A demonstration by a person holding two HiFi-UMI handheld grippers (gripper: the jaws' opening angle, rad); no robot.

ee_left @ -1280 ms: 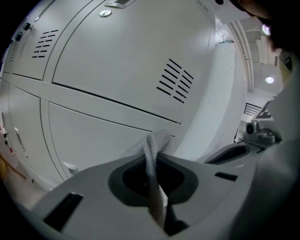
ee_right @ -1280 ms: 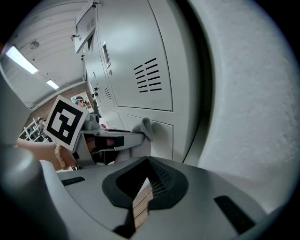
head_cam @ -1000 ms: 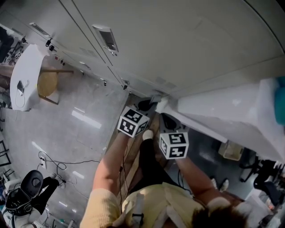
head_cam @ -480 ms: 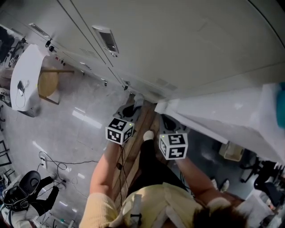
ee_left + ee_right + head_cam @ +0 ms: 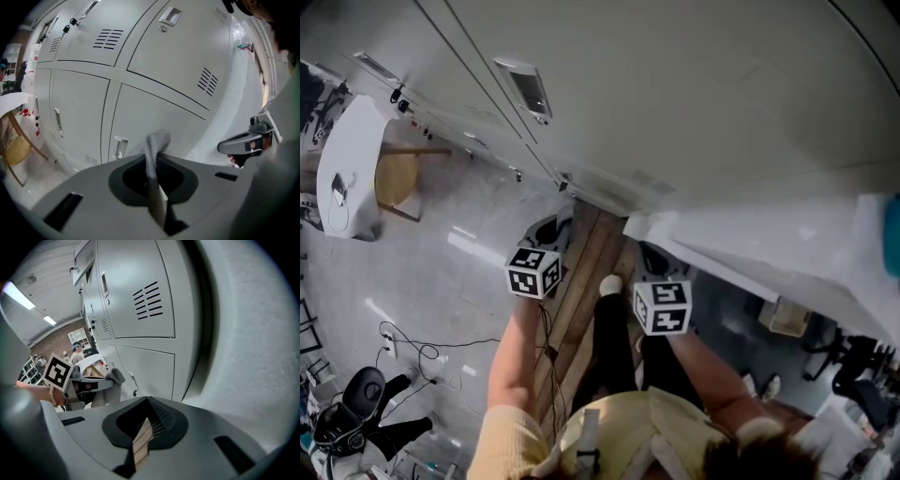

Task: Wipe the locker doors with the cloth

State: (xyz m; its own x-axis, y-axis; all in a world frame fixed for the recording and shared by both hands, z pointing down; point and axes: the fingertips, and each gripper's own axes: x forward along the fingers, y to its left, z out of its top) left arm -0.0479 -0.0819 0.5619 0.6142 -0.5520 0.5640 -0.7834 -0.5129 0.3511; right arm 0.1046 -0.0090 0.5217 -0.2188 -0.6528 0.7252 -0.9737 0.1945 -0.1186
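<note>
My left gripper (image 5: 156, 174) is clenched on the grey cloth (image 5: 157, 139). It runs up between my fingers (image 5: 162, 206) and pokes out past their tips, facing the lower locker doors (image 5: 154, 117) but apart from them. My right gripper (image 5: 142, 439) is clenched on nothing.

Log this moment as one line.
left gripper: shut on cloth | right gripper: shut, empty | cloth: held off the locker doors | wipe: no contact
</note>
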